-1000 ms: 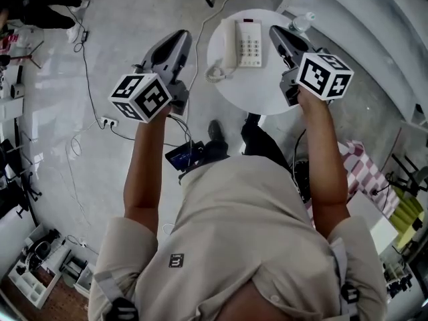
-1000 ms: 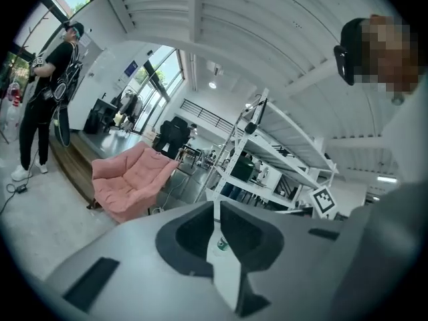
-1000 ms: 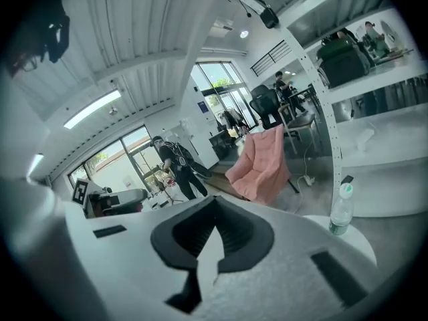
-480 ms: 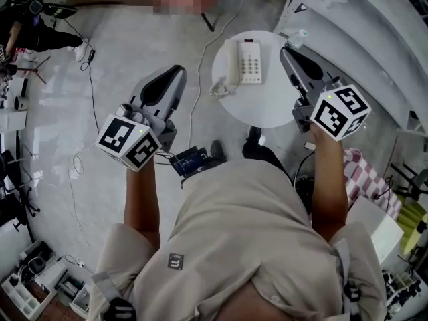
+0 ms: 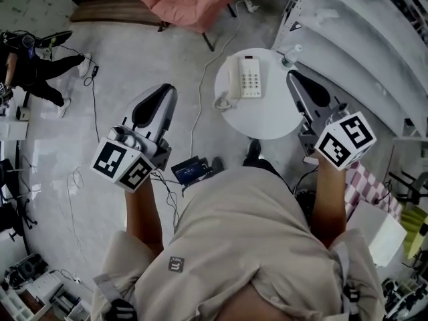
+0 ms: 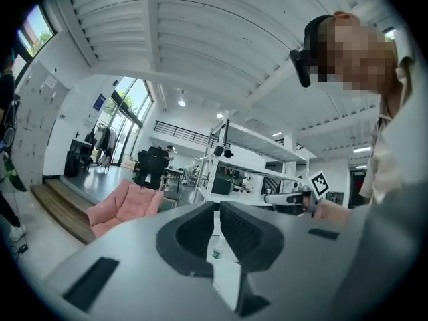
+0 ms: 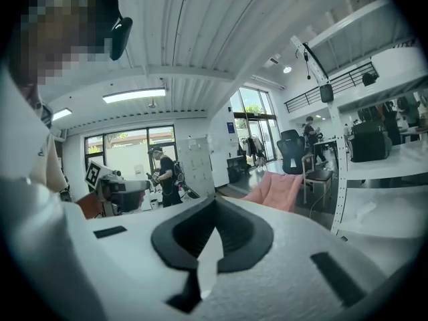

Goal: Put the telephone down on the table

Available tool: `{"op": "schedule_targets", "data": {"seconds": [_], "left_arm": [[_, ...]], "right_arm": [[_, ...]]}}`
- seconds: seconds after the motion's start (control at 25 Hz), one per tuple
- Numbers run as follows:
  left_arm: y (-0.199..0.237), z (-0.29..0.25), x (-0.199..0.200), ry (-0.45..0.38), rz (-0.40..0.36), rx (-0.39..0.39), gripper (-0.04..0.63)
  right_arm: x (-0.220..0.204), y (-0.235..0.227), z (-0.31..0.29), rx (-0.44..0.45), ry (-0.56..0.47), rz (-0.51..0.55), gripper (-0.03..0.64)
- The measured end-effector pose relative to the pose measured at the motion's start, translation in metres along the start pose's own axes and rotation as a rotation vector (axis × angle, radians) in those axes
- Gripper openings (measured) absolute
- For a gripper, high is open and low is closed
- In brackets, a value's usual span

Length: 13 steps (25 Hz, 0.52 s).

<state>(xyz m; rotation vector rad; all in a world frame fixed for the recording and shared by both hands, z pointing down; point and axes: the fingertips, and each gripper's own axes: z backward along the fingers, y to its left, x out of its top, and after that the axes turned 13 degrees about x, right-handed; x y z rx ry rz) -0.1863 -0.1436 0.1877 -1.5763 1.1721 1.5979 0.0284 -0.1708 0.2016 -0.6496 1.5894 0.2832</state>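
The white telephone [image 5: 244,76] lies flat on the round white table [image 5: 267,116], handset on its cradle and coiled cord [image 5: 221,102] at the table's left edge. My left gripper [image 5: 165,89] hangs over the floor, left of the table and clear of it, jaws shut on nothing. My right gripper [image 5: 293,76] is raised by the table's right rim, also shut and empty. In the left gripper view the left gripper [image 6: 217,208] points level into the room. The right gripper view shows the right gripper [image 7: 214,204] closed with nothing between its jaws.
A small bottle [image 5: 289,57] stands at the table's far right rim, near white shelving [image 5: 354,39]. A pink armchair [image 5: 190,2] sits beyond the table. Cables [image 5: 200,79] trail across the floor. A person [image 5: 40,69] is at the far left.
Both grippers have risen and drawn back from the table toward my body, rolling slightly. The phone has stayed on the table. The pink armchair has come into the head view.
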Motion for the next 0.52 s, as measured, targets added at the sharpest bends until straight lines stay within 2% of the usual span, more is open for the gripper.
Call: {"op": "schedule_targets", "data": {"seconds": [0.28,0.52], "left_arm": [[-0.006,0.018,0.001,-0.011,0.012,-0.024,0.028],[-0.010,0.028,-0.010,0.006,0.025,-0.052,0.028]], "right_arm": [[0.006,0.023,0.018,-0.022,-0.011,0.026,-0.008],[-0.011,0.038,0.030,-0.053,0.007,0.010,-0.009]]}}
